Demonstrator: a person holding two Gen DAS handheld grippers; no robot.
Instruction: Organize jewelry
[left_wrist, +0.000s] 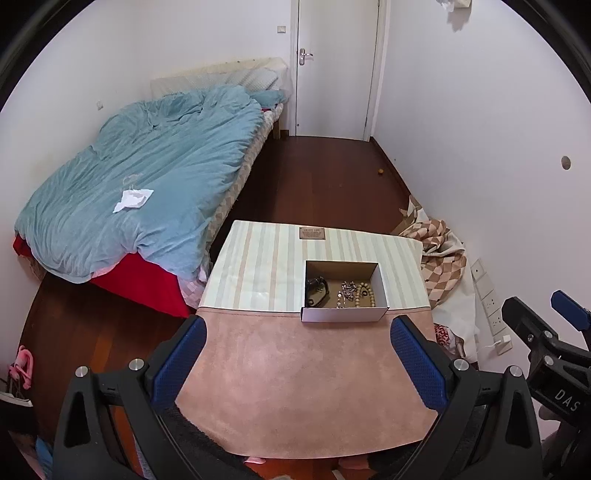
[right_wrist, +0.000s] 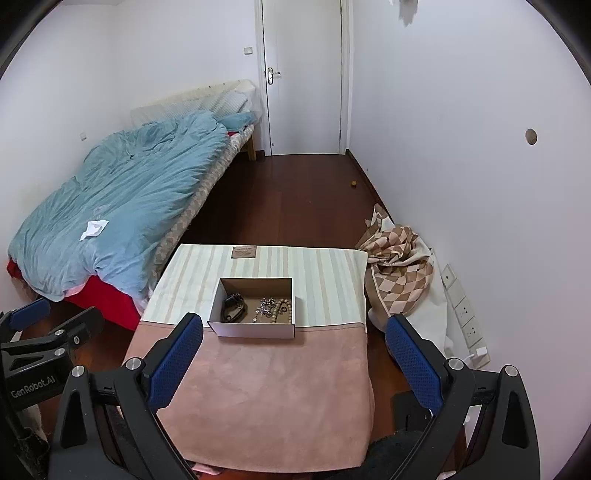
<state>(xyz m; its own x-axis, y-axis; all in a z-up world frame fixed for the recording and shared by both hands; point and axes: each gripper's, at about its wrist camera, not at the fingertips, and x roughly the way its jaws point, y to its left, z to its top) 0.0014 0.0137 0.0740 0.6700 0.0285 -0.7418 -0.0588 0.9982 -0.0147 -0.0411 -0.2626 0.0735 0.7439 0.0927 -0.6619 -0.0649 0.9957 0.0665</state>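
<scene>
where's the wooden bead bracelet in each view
Left wrist: the wooden bead bracelet lies in the right end of the open cardboard box, right of centre.
Right wrist: the bracelet is again at the box's right end, near centre.
Shared landmark: the brown label on the striped cloth behind the box.

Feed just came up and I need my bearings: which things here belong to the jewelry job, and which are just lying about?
Job:
- cardboard box
- black watch
- silver chain
- wooden bead bracelet
- left tongs, open
- right tongs, open

Lying about:
- blue duvet
- white paper on the duvet
- checked blanket
- brown label
</scene>
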